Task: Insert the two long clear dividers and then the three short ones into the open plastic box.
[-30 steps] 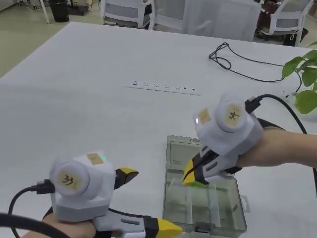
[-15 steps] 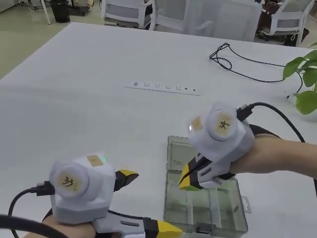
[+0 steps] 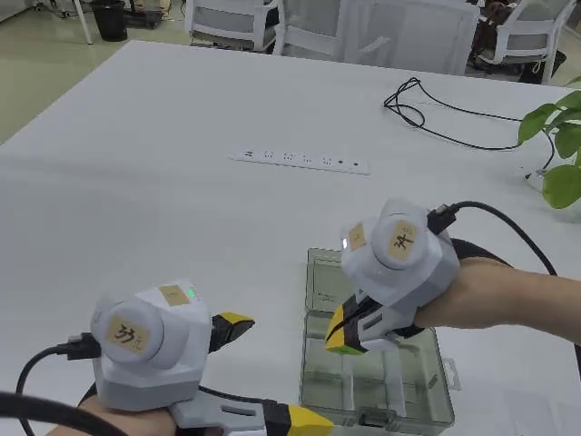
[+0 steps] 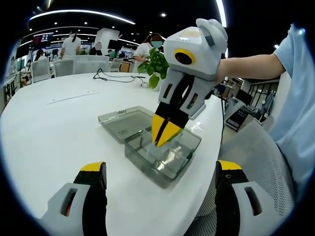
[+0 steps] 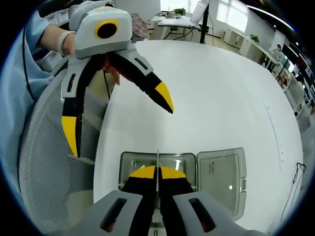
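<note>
Nearest the person, the left gripper [image 3: 272,370] hangs low over the white table [image 3: 163,163] at the near left. Its yellow-tipped jaws are spread wide with nothing between them, and the right gripper view shows the same wide gape [image 5: 118,118]. From its own camera [image 4: 161,167] the two tips frame the open plastic box [image 4: 147,164], which sits close to the table's near edge.

Just beyond, to the right, the right gripper [image 3: 340,341] points down into the box [image 3: 381,413], held by a bare forearm. Its jaws are pinched together on a clear divider [image 5: 157,158], a thin upright sheet seen edge-on that rises from between the tips [image 5: 157,172] across the box's tray [image 5: 123,162]. In the left gripper view the closed tips [image 4: 165,132] dip just inside the tray's rim. Pale lengthwise strips show inside the tray, though their number cannot be told.

The box's lid [image 3: 322,272] lies open and flat on the table behind the tray, hinged to its far side.

Farther off, a white power strip [image 3: 300,161] lies on the tabletop. Past it a black cable [image 3: 436,113] loops toward the right, where a green plant [image 3: 554,145] leans in. Office chairs [image 3: 227,23] stand along the far edge.
</note>
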### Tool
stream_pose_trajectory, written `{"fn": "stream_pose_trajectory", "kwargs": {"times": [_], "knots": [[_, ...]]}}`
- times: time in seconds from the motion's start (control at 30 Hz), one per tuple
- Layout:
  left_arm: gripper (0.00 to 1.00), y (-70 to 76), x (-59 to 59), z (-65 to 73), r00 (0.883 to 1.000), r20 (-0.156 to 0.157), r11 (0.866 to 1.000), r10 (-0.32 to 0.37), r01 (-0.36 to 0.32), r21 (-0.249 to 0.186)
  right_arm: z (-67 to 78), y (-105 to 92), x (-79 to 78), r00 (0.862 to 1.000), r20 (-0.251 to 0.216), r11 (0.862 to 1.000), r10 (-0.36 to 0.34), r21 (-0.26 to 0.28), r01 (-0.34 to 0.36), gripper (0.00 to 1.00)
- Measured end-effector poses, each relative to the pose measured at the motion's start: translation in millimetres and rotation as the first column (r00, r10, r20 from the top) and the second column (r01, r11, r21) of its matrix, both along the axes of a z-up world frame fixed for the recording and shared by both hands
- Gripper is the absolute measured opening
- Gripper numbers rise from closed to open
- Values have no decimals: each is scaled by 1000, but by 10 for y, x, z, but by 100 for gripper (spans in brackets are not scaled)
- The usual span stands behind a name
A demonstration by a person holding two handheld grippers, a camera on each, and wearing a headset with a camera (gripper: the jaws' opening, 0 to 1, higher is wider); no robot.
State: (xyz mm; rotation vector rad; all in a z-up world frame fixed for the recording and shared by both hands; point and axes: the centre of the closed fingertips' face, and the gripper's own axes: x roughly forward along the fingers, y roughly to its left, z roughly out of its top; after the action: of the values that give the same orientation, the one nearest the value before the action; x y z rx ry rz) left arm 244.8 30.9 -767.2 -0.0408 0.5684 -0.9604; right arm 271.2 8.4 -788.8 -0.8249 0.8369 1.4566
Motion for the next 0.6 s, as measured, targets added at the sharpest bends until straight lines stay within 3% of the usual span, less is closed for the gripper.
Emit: {"fn": "stream_pose_trajectory", "kwargs": {"times": [0.4,0.6], "knots": [[93,0,11,3,1000,1,1000,-1,1,2,-162,0,1,1000,-18,999,-5,-43,5,2],[93,-8,13,1,1000,1,1000,-3,3,2,-171,-8,1,1000,-24,999,-7,-53,6,2]]}}
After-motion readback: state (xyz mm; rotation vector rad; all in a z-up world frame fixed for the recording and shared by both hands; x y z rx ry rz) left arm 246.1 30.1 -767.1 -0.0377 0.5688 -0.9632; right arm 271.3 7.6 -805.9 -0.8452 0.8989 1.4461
